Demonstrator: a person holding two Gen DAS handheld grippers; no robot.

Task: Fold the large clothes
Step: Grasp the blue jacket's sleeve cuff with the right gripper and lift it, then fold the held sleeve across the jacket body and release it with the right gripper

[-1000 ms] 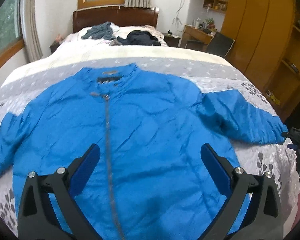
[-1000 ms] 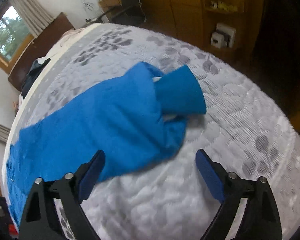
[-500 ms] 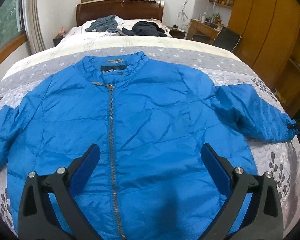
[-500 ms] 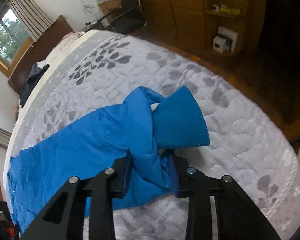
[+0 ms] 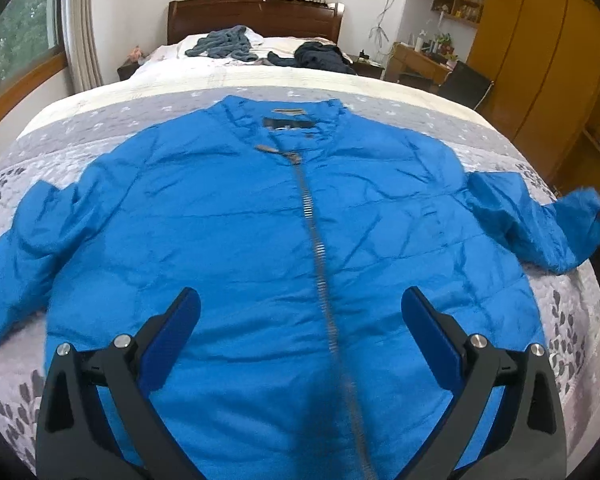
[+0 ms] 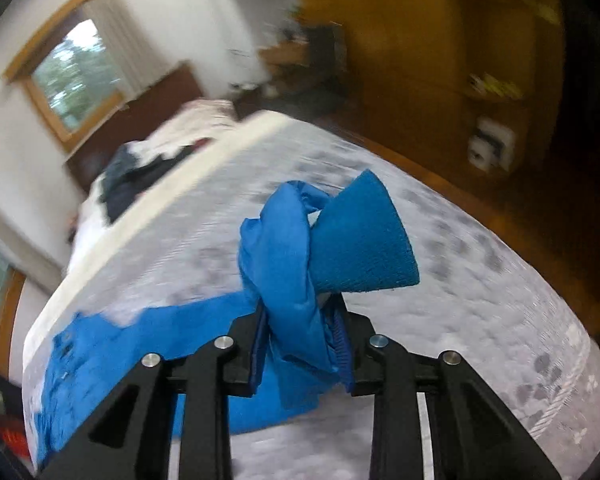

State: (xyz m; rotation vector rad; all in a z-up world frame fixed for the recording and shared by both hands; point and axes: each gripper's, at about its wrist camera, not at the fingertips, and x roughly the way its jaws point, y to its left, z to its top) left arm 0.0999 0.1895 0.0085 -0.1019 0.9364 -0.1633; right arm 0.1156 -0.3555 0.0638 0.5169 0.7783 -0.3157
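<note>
**First sleeve in hand, the fold itself not yet made**

From the left wrist view, we take the blue jacket [image 5: 284, 216] as our landmark. It lies face up and spread out on the quilted bed [image 5: 560, 308], zipped along its front, collar pointing toward the wooden headboard [image 5: 256, 16]. Our left gripper [image 5: 300, 320] hangs over the jacket's lower front with its jaws spread wide and nothing between them; the zipper [image 5: 320, 248] runs up from between the fingers. The sleeve on the far side of the jacket from the wardrobe [image 5: 540, 60] lies flat on the bed, untouched. The sleeve on the wardrobe side [image 5: 540, 220] is lifted at its end, the cuff raised off the quilt near the edge of the picture. Beyond the collar, two dark heaps of other clothes [image 5: 224, 44] sit close to the headboard.

From the right wrist view, we see our right gripper [image 6: 304, 340] closed tight on the bunched end of that sleeve [image 6: 284, 264], the knitted cuff [image 6: 360, 240] flaring out above the fingers. The cuff is clear of the bed, and the sleeve trails back down to the jacket body at the lower left. The background is blurred, so we judge the gripper is moving.

As we read it, the task is at its start: the jacket is laid out and one sleeve is gripped. Still to do are bringing this sleeve across the chest, doing the same with the other sleeve, then folding the body.
</note>
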